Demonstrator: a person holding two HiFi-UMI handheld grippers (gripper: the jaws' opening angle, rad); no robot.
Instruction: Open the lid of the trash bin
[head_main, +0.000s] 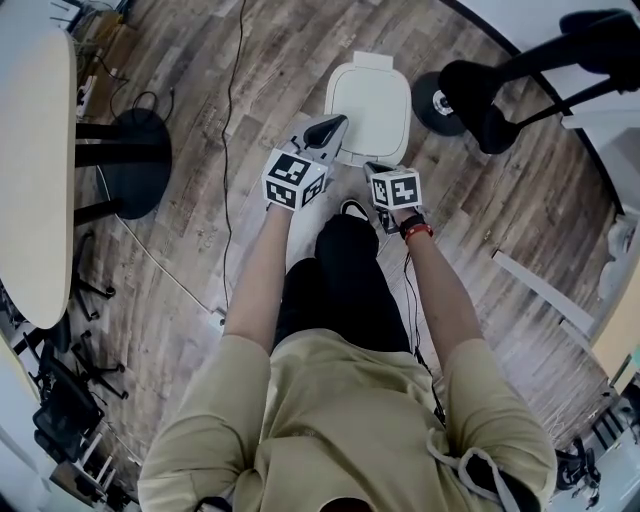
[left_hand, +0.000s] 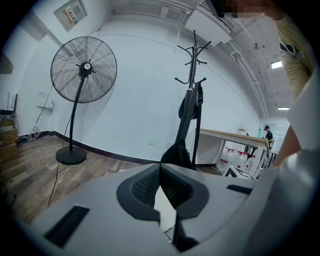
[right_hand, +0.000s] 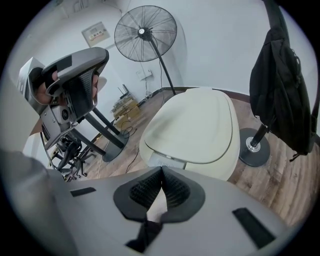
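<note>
The white trash bin (head_main: 368, 105) stands on the wood floor just ahead of me, its rounded lid (right_hand: 192, 127) down. My left gripper (head_main: 338, 122) is raised over the bin's near left corner, jaws shut with nothing between them; in its own view the left gripper (left_hand: 160, 166) points out into the room and the bin is out of sight. My right gripper (head_main: 373, 167) is at the bin's near edge. In its own view the right gripper (right_hand: 161, 170) is shut and empty, a little short of the lid's front edge, apart from it.
A coat rack base (head_main: 437, 102) and its hanging black bag (right_hand: 280, 85) stand right of the bin. A standing fan (left_hand: 84, 67) is beyond. A table (head_main: 35, 170) with a round black foot (head_main: 125, 160) is at left. My shoe (head_main: 353, 210) is near the bin.
</note>
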